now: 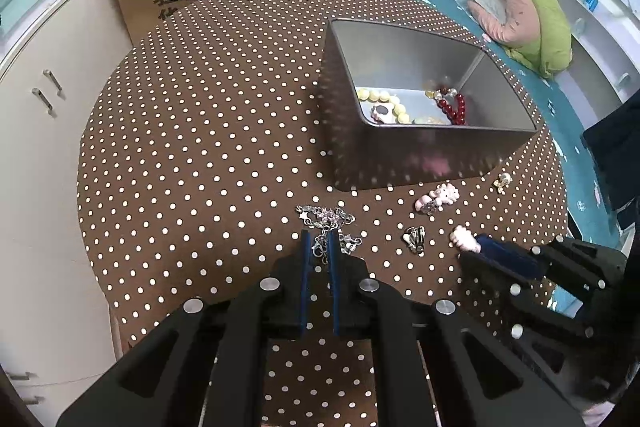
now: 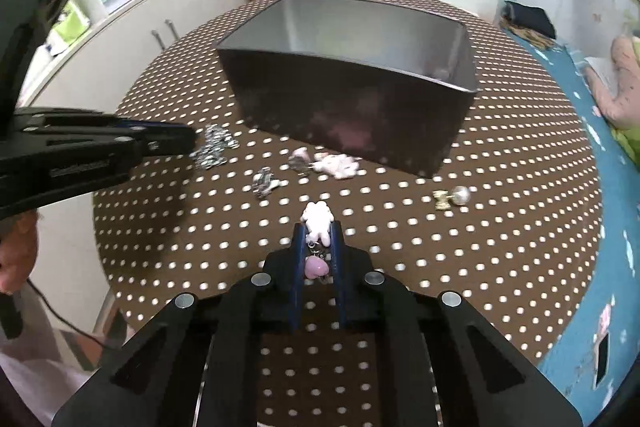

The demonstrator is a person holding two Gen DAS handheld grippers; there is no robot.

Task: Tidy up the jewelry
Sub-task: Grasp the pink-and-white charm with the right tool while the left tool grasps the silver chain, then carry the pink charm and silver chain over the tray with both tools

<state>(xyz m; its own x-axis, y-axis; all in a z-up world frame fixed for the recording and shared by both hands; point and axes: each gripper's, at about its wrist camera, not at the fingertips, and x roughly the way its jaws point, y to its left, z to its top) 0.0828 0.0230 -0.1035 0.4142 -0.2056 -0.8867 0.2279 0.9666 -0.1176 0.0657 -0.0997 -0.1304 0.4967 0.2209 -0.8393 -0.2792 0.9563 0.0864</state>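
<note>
My left gripper [image 1: 320, 241] is shut on a silver chain bracelet [image 1: 326, 219], which bunches at its tips over the brown dotted tablecloth [image 1: 200, 147]. From the right wrist view the left gripper [image 2: 188, 139] enters from the left with the chain [image 2: 214, 147] at its end. My right gripper [image 2: 318, 231] is shut on a white bunny charm [image 2: 318, 217] with a pink heart [image 2: 316, 267] dangling behind it. In the left wrist view the right gripper [image 1: 476, 245] shows the same charm [image 1: 464, 239] at its tip. An open metal tin [image 1: 400, 155] [image 2: 340, 107] stands beyond both.
Inside the tin lie yellow beads [image 1: 384, 95] and red beads [image 1: 454, 107]. Loose on the cloth are a pink-white charm [image 2: 336, 163], a striped clip [image 2: 266, 183] and a pearl earring with a gold bow [image 2: 452, 201]. A bed [image 2: 600, 247] borders the table's right edge, cabinets [image 1: 40, 147] its left.
</note>
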